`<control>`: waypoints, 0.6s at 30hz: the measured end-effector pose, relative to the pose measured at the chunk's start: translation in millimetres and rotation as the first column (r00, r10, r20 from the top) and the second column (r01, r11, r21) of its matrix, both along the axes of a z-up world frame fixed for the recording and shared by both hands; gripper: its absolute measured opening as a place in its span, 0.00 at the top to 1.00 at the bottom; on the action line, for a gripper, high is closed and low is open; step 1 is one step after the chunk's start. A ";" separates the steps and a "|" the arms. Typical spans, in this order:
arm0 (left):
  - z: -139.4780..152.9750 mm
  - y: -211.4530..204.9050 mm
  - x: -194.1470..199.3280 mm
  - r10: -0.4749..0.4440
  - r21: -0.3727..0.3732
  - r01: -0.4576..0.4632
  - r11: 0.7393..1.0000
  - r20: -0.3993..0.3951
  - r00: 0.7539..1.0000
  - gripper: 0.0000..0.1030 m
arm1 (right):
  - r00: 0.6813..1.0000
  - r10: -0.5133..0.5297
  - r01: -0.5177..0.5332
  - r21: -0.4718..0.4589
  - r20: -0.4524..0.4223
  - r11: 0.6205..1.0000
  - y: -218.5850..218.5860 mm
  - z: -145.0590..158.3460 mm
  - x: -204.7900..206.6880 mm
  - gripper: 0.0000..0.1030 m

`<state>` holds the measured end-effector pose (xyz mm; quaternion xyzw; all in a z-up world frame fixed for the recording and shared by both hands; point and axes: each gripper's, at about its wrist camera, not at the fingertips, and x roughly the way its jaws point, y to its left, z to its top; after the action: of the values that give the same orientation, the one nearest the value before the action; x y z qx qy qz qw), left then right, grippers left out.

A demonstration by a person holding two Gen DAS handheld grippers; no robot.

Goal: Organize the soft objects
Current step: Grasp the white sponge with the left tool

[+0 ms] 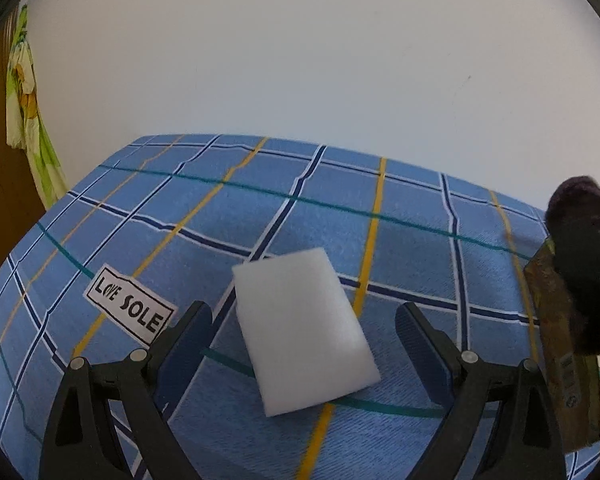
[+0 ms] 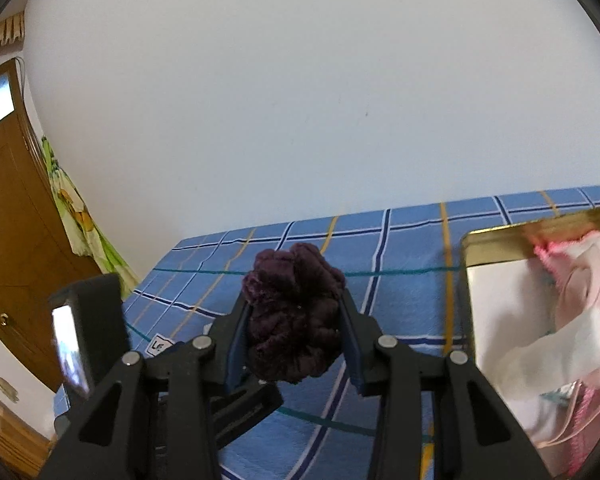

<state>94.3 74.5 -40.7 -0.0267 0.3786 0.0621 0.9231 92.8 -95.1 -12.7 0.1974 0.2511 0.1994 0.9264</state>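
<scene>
A white foam pad (image 1: 304,330) lies flat on the blue checked bedsheet (image 1: 220,220). My left gripper (image 1: 302,328) hovers over it, open, a finger on each side and neither touching it. My right gripper (image 2: 294,320) is shut on a dark purple fluffy scrunchie (image 2: 292,316), held above the sheet; the scrunchie (image 1: 584,240) also shows at the right edge of the left wrist view. A gold tin box (image 2: 496,248) stands to the right, with pink and white soft cloths (image 2: 580,320) inside it.
The tin's side (image 1: 560,340) shows at the right of the left wrist view. A "LOVE SOLE" label (image 1: 130,308) is printed on the sheet. A white wall backs the bed. A wooden door (image 2: 16,260) and a green patterned cloth (image 2: 84,232) hang at the left.
</scene>
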 end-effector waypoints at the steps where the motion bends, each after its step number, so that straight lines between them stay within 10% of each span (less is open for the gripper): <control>1: -0.8 0.0 0.5 0.003 0.002 -0.003 1.000 -0.004 1.000 0.08 | 1.000 0.002 -0.002 0.002 -0.004 1.000 -0.8 -0.6 -0.9 0.60; 11: -15.8 10.2 9.4 -0.002 -0.067 -0.005 0.998 -0.103 0.995 0.09 | 1.000 -0.016 0.015 -0.050 -0.011 0.999 8.3 -1.7 0.0 0.60; 18: -14.9 13.1 6.8 0.000 -0.094 -0.008 0.996 -0.085 0.996 0.35 | 1.000 -0.009 0.008 -0.048 -0.020 0.999 10.2 -5.0 -0.1 0.60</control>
<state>101.1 87.5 -55.7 -0.0681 0.4201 0.0469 0.9037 92.6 -84.9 -17.7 0.1785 0.2641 0.1873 0.9291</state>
